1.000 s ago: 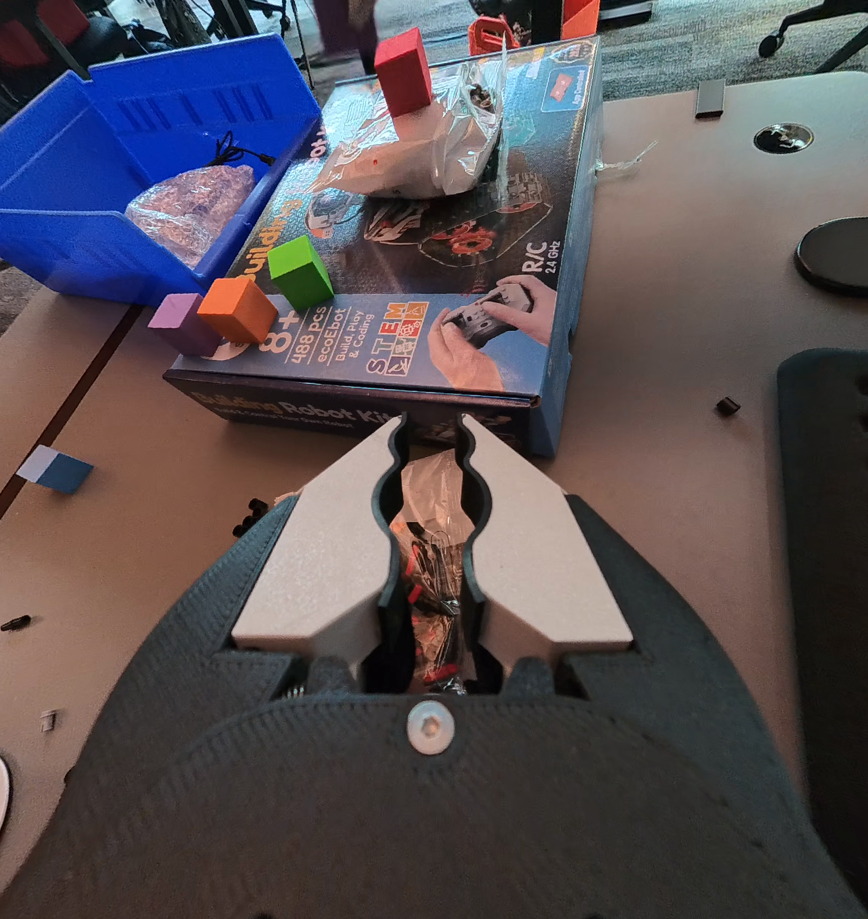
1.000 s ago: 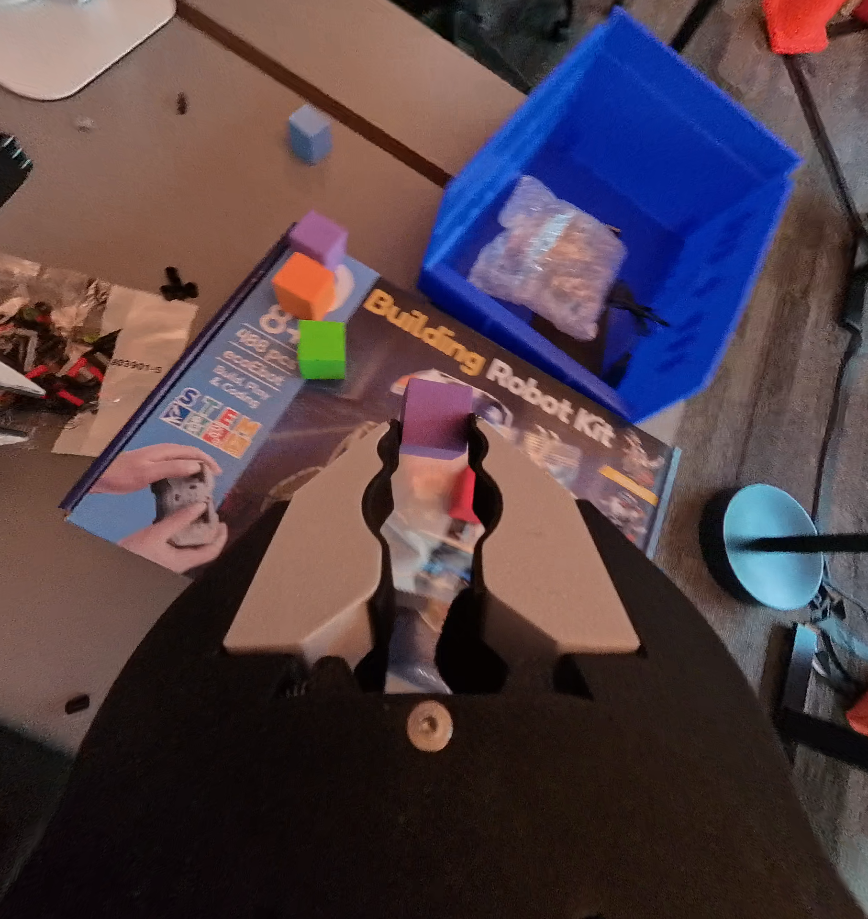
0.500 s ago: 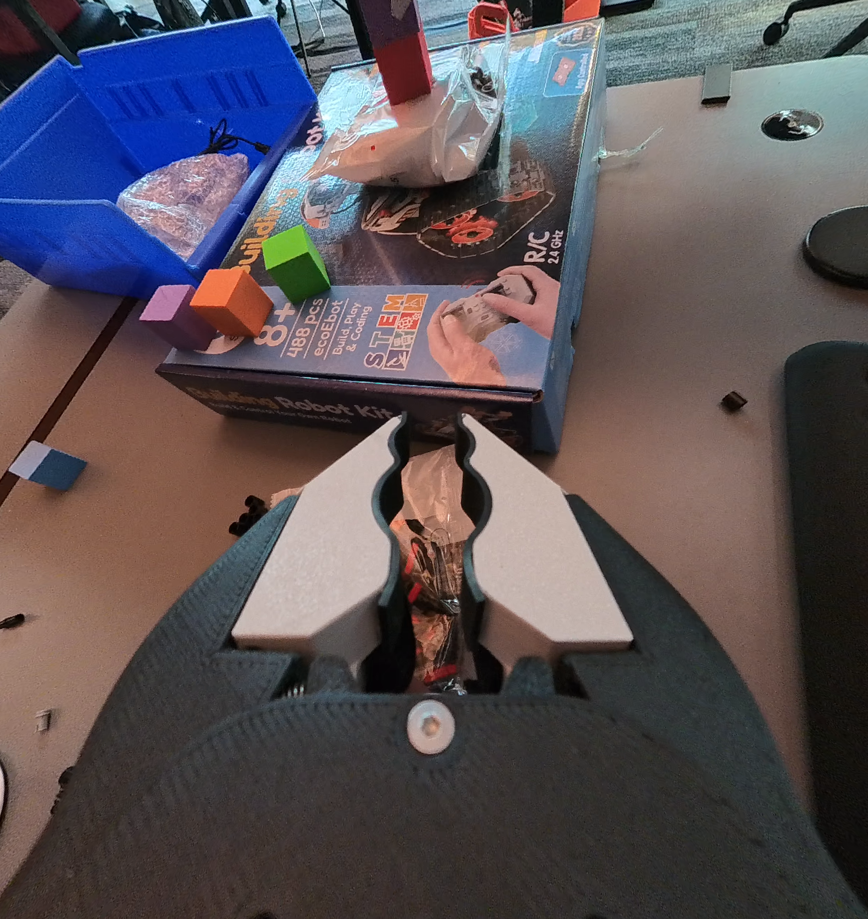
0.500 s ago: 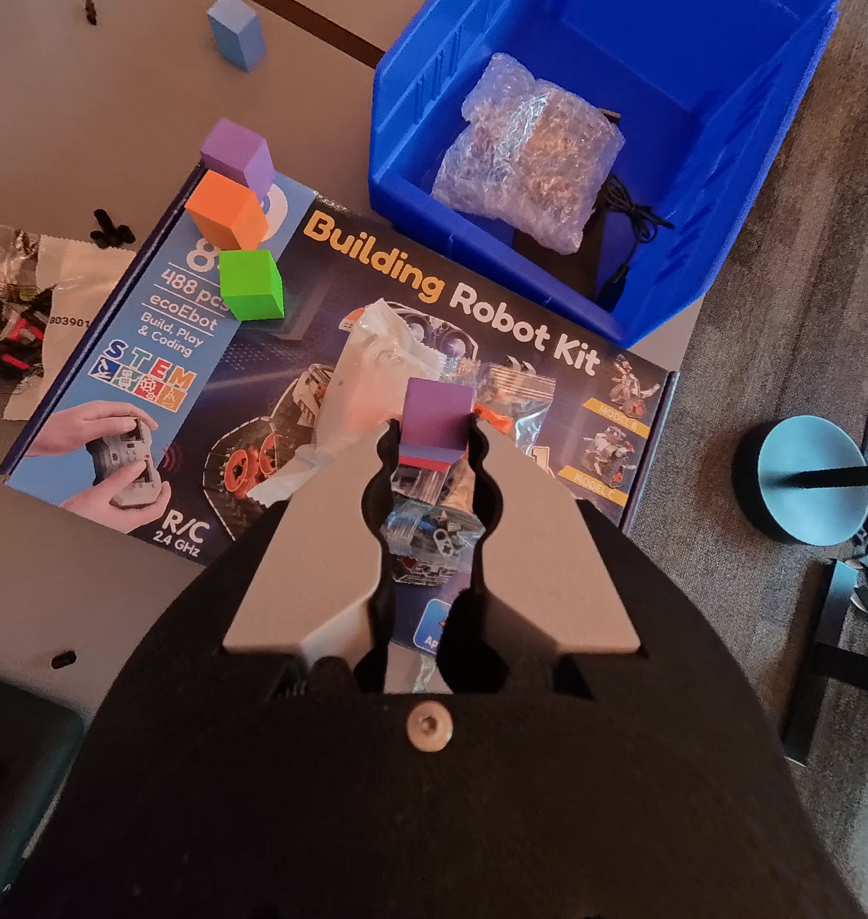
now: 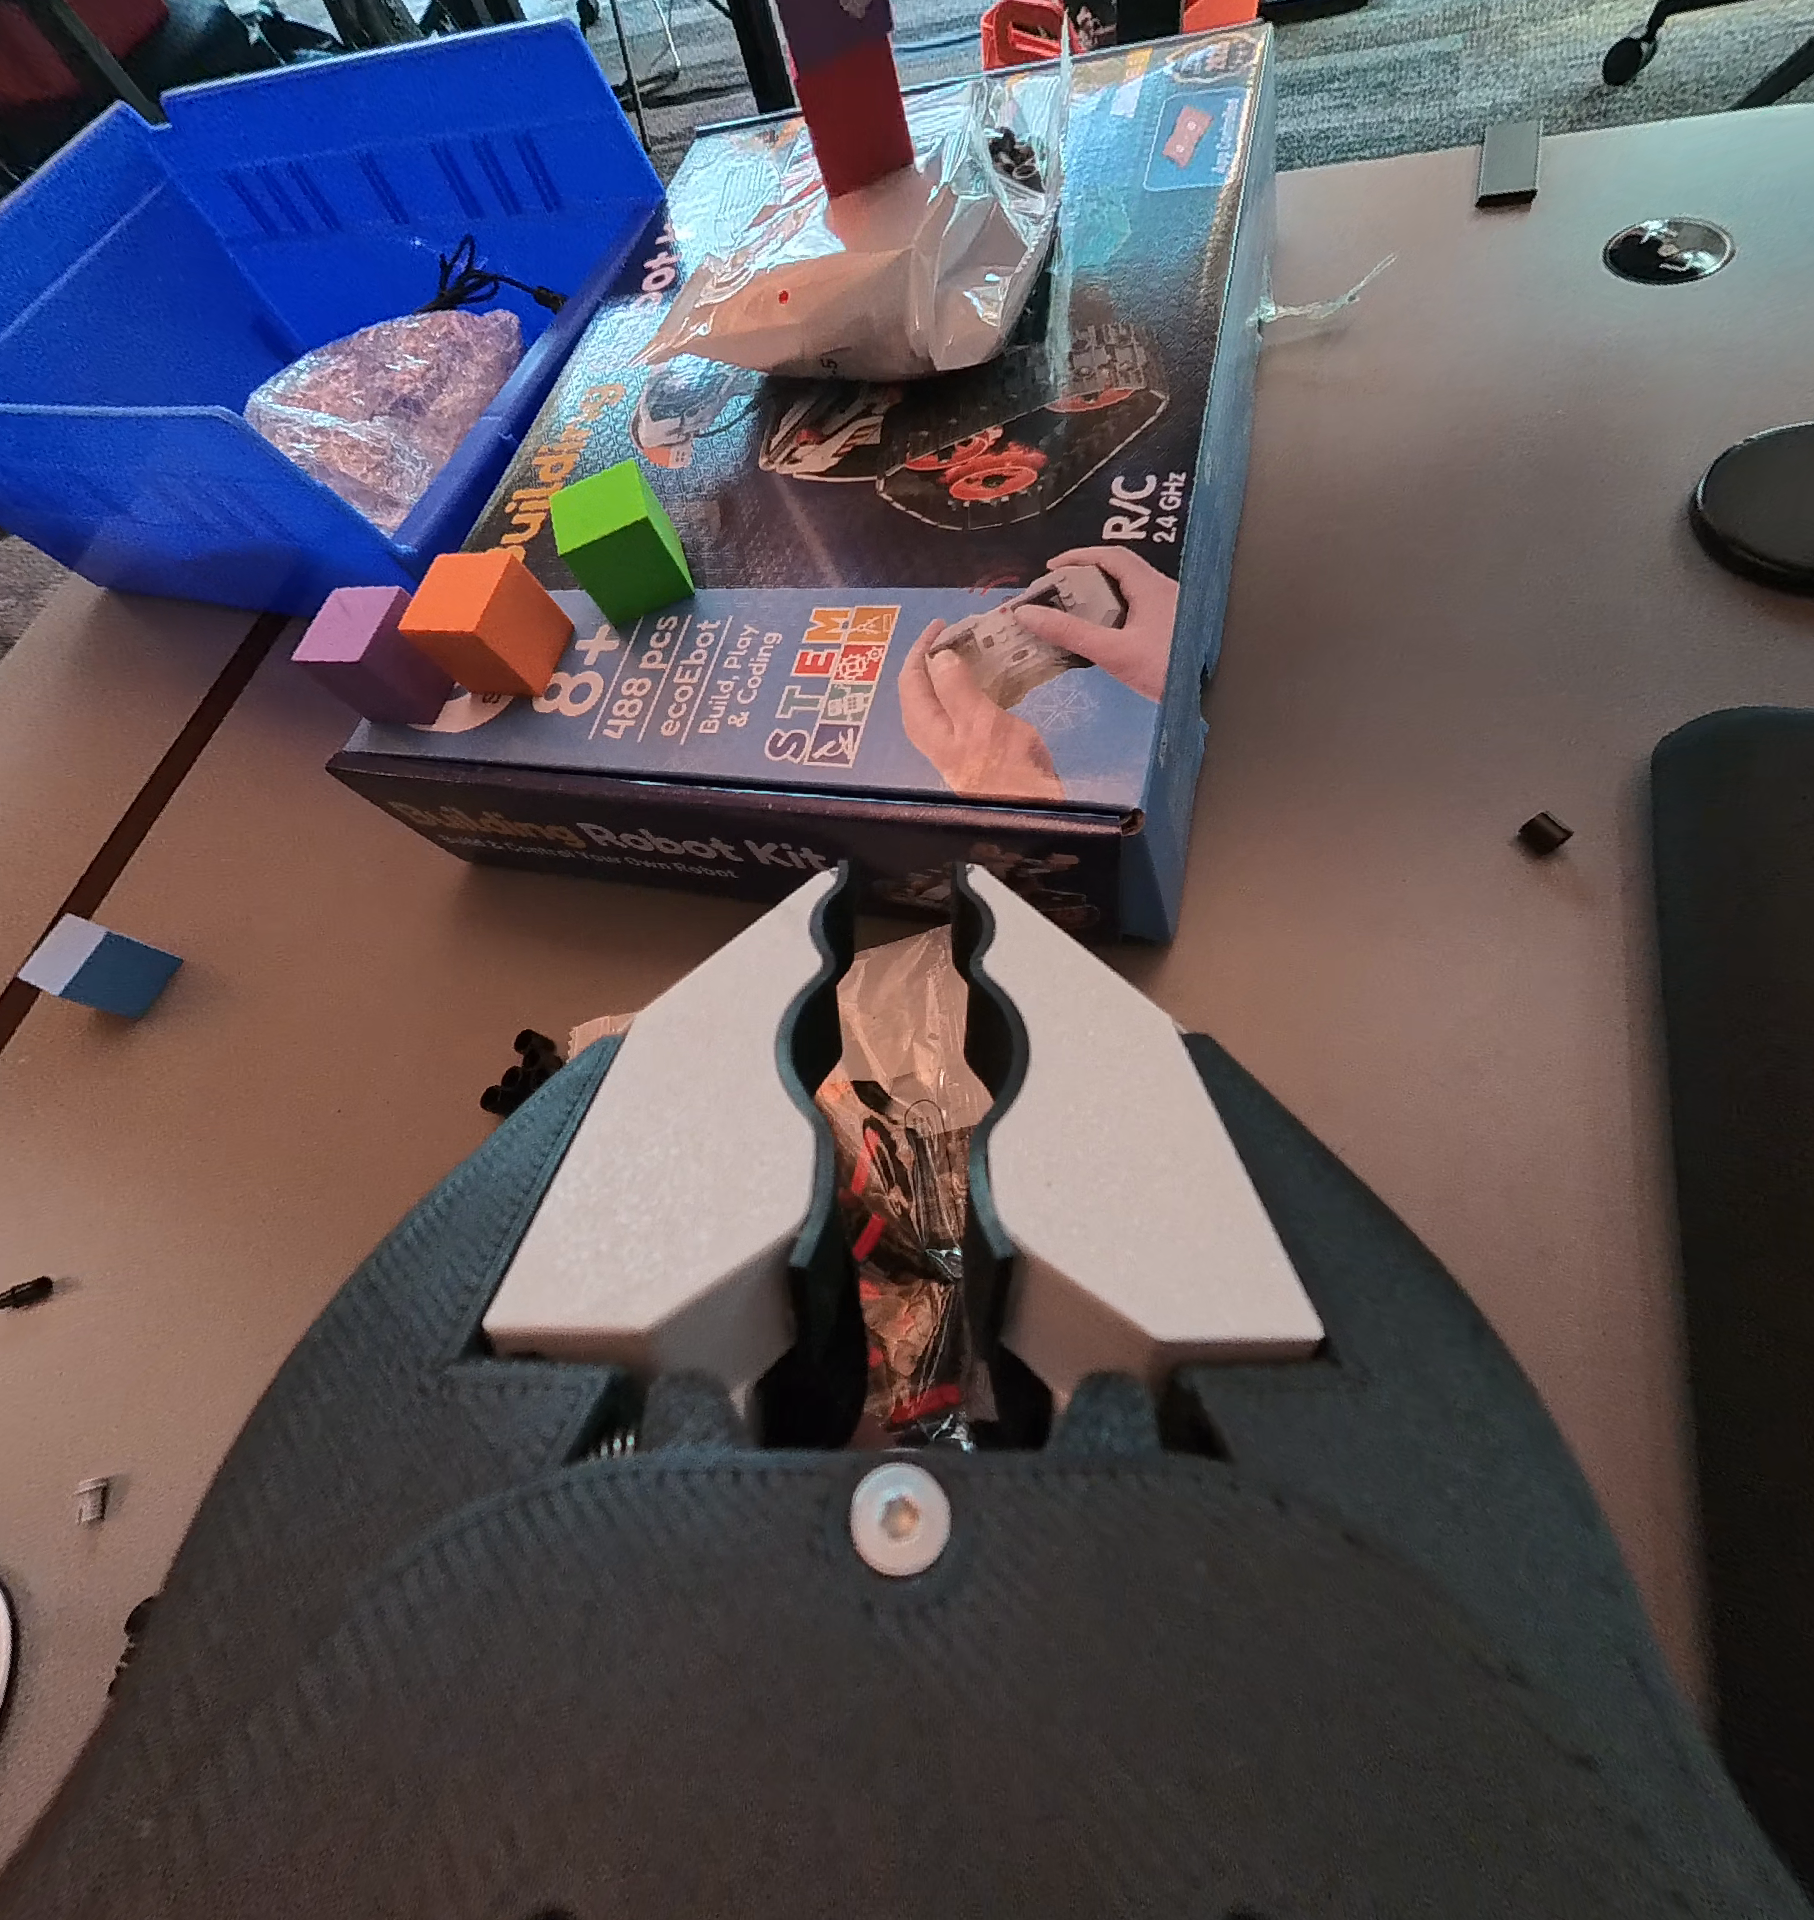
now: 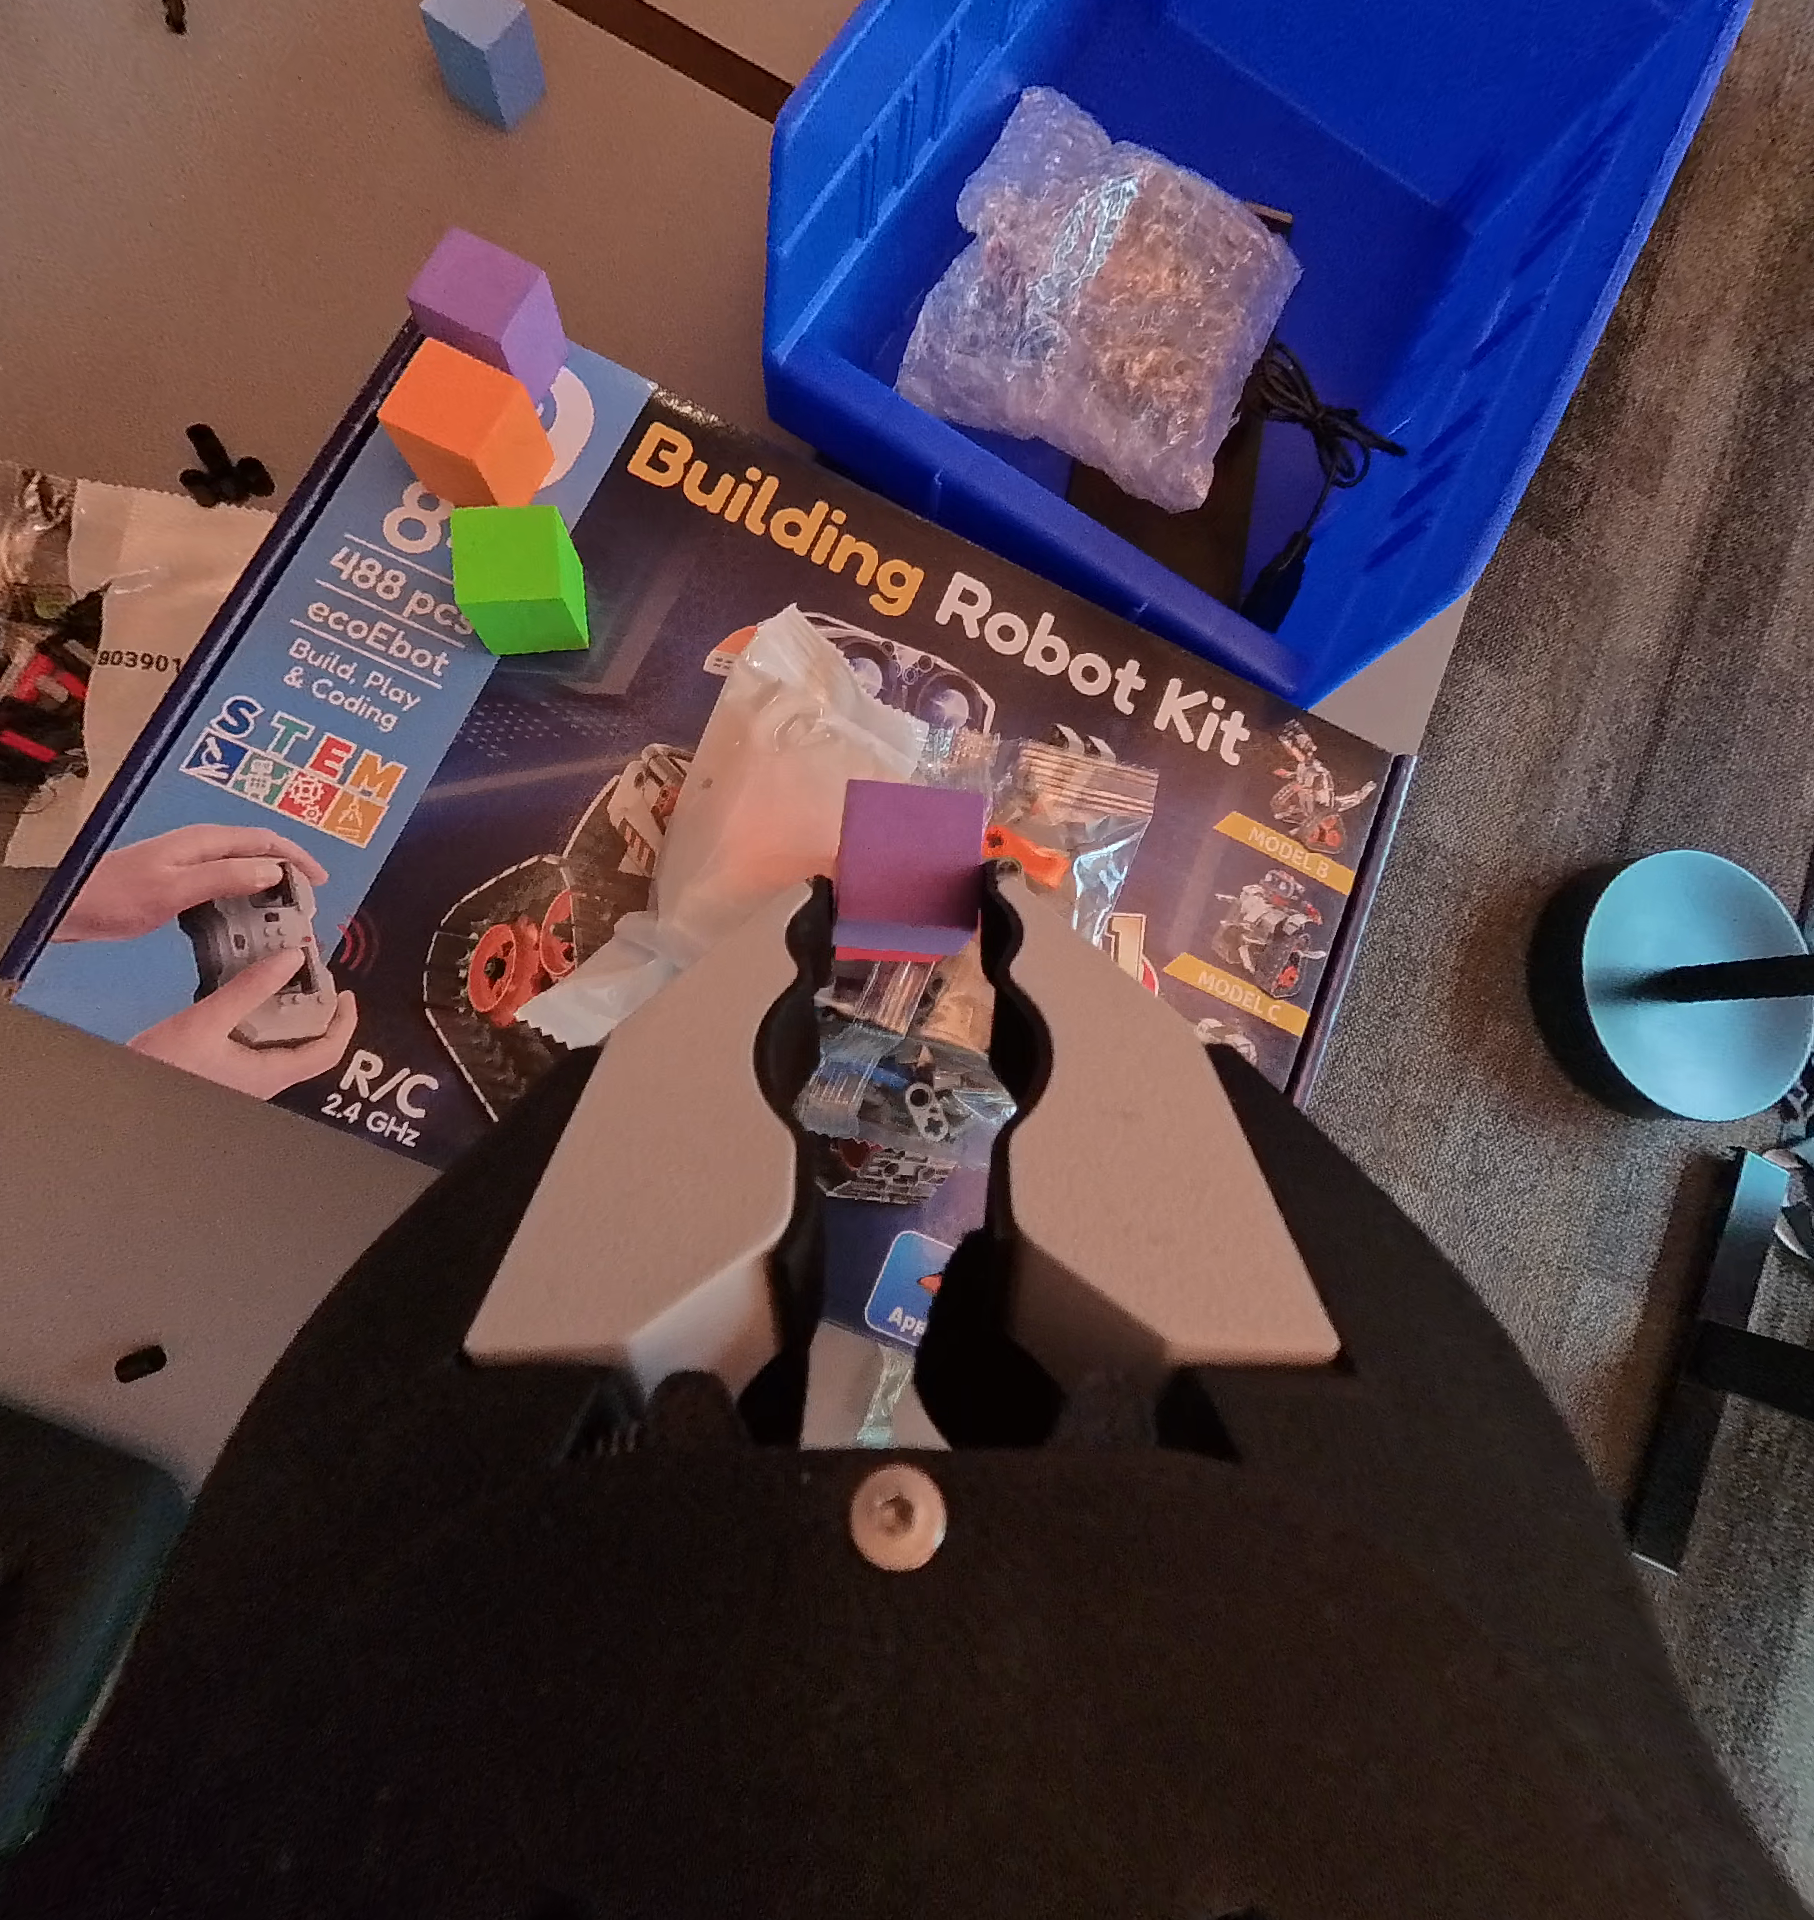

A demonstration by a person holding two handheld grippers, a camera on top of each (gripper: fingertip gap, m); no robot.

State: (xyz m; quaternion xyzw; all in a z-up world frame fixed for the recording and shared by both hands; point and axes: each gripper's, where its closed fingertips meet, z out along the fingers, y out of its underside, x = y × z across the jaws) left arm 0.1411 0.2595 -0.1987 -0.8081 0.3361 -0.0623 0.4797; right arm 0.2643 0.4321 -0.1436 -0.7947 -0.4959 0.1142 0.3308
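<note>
My right gripper (image 6: 908, 894) is shut on a purple cube (image 6: 913, 852). It holds the cube directly over a red cube (image 6: 882, 954), of which only a sliver shows. In the left wrist view the purple cube (image 5: 830, 21) sits against the top of the red cube (image 5: 856, 114). The red cube stands on a white plastic bag (image 5: 882, 301) on a blue printed box (image 5: 882, 675). My left gripper (image 5: 901, 883) is low over the table in front of the box. Its fingers are closed to a narrow gap on a clear bag of small parts (image 5: 908, 1143).
Green (image 6: 518, 577), orange (image 6: 461, 416) and a second purple cube (image 6: 487, 296) sit on the box's corner. A blue bin (image 6: 1505, 104) with a bubble-wrap bundle (image 6: 1100, 322) stands beside the box. A light blue block (image 5: 103, 966), a black mat (image 5: 1765, 1143) and small black parts lie on the table. Left tips to right tips: about 20 cm.
My right gripper has carried the purple cube across the box to a spot directly above the red cube. In the left wrist view the purple cube now shows on the red one. My left gripper has barely moved.
</note>
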